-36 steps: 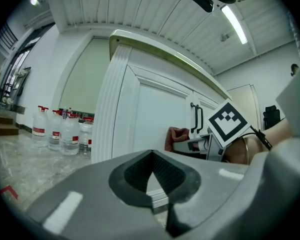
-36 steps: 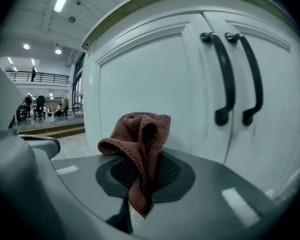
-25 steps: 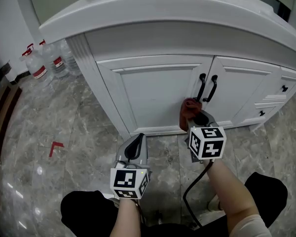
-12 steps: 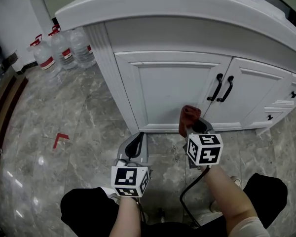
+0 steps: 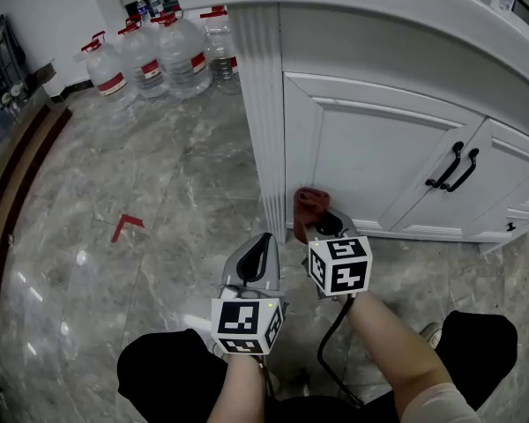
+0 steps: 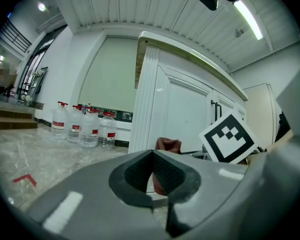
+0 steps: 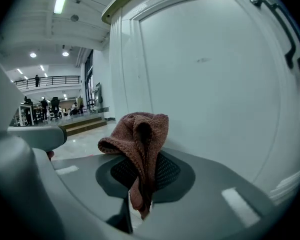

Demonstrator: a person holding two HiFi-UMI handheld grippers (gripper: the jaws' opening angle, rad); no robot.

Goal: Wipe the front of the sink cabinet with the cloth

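The white sink cabinet [image 5: 370, 157] fills the upper right of the head view, with two panel doors and black handles [image 5: 454, 167]. My right gripper [image 5: 320, 226] is shut on a reddish-brown knitted cloth [image 5: 309, 210], held low against the left door's bottom corner beside the fluted corner post [image 5: 262, 113]. In the right gripper view the cloth [image 7: 140, 149] bunches up out of the shut jaws, just in front of the white door panel [image 7: 210, 79]. My left gripper [image 5: 257, 256] hangs over the floor to the left of the right one, shut and holding nothing; its own view shows the cloth [image 6: 166, 146] ahead.
Several large water bottles [image 5: 159, 55] stand on the marble floor left of the cabinet. A red corner mark [image 5: 125, 226] is taped on the floor. Dark wooden steps [image 5: 18, 183] run along the left edge. A black cable [image 5: 328, 342] hangs from the right gripper.
The right gripper with the cloth has slid left along the bottom of the cabinet front, from below the door handles to the left door's lower corner. The left gripper kept its place.
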